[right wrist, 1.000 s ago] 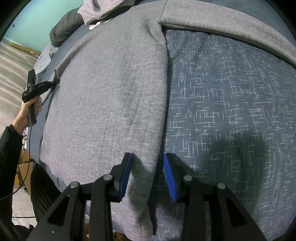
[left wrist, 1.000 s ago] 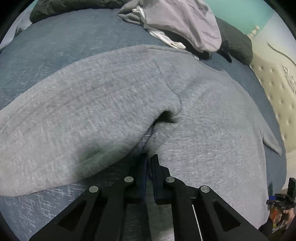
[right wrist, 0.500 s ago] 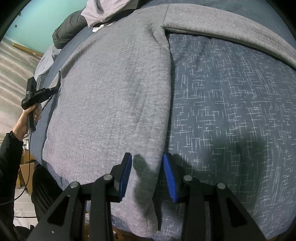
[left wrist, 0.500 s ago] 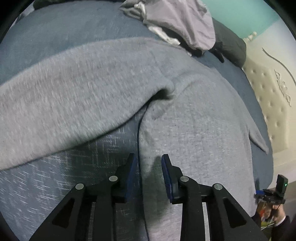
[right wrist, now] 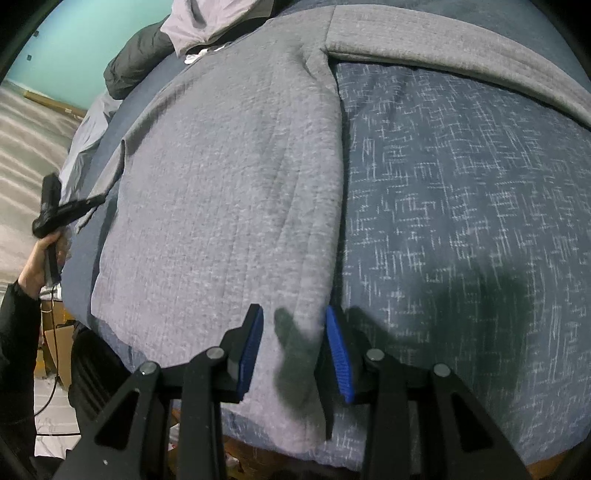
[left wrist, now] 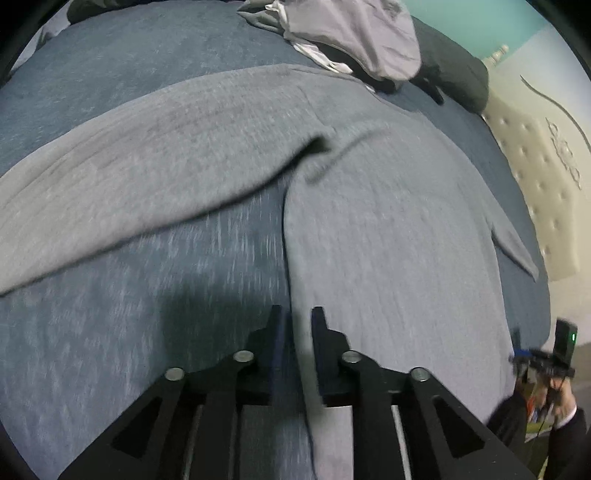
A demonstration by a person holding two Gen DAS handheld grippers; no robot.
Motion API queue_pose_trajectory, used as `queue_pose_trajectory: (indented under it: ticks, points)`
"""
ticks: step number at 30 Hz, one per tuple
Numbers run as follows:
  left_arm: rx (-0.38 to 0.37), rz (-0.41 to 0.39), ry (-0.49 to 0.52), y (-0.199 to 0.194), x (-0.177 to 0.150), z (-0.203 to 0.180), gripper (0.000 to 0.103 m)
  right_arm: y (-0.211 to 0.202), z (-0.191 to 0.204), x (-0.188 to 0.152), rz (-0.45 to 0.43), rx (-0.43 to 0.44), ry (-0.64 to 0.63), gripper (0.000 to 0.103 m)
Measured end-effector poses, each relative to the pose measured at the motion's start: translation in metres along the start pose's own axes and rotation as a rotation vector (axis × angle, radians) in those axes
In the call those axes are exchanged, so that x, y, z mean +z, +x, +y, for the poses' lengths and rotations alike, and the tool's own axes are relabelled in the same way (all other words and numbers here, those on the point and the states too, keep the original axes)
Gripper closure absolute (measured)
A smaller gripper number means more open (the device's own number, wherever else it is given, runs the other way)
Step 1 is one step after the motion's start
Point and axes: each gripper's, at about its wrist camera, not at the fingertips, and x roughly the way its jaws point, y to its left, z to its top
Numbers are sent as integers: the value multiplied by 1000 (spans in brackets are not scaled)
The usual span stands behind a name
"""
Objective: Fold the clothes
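Observation:
A grey garment [left wrist: 388, 240] lies spread flat on a blue patterned bedspread [left wrist: 129, 332]. One long part of it [left wrist: 147, 166] stretches away to the left. My left gripper [left wrist: 299, 325] is low at the garment's near left edge, its fingers drawn in on that edge. In the right wrist view the grey garment [right wrist: 221, 184] fills the left half, with a long part [right wrist: 461, 62] running off to the right. My right gripper [right wrist: 293, 325] is open and straddles the garment's right edge near the hem, one blue pad [right wrist: 251, 347] over the cloth.
A pile of pale clothes [left wrist: 362, 33] and a dark garment [left wrist: 458, 81] lie at the far end of the bed. A tufted headboard [left wrist: 535, 166] stands at the right. A hand [right wrist: 37, 266] holds the other gripper [right wrist: 55, 218] at the bed's left side.
My left gripper let go at the garment's inner fold, drew back along the edge toward the hem, and its fingers have narrowed on that edge. The right gripper stayed open and barely moved.

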Motion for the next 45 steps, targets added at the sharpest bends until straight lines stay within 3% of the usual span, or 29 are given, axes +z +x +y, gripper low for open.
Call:
queue_pose_trajectory:
  ticks: [5,13,22,24,26,27,28,37,42,45]
  points:
    - [-26,81,-2,-18,-52,6,71,-1,2,-15,30,-3,5,67]
    - [-60,182,-3,-24,-129,9,64,3,2,-35,70,4,21,67]
    - [-75,235,36,-10,-157,-4,61,7,9,-44,72,5,3,67]
    - [-67,244,54,-4,-161,-9,61,7,12,-46,72,3,-10,76]
    - [-54,245,72,2,-161,-19,68,8,13,-47,66,-8,-16,92]
    - [-47,243,82,4,-161,-23,77,8,14,-48,63,-12,-19,94]
    - [-39,238,95,3,-162,-26,96,8,15,-49,61,-12,-23,97]
    - [-37,176,163,-40,-161,-50,98,-35,23,-49,-14,-30,-109,99]
    - [-31,181,222,-59,-172,-74,98,-68,22,-52,-55,-43,-147,99]
    - [-22,204,254,-57,-183,-85,98,-61,16,-61,-38,-48,-148,99]
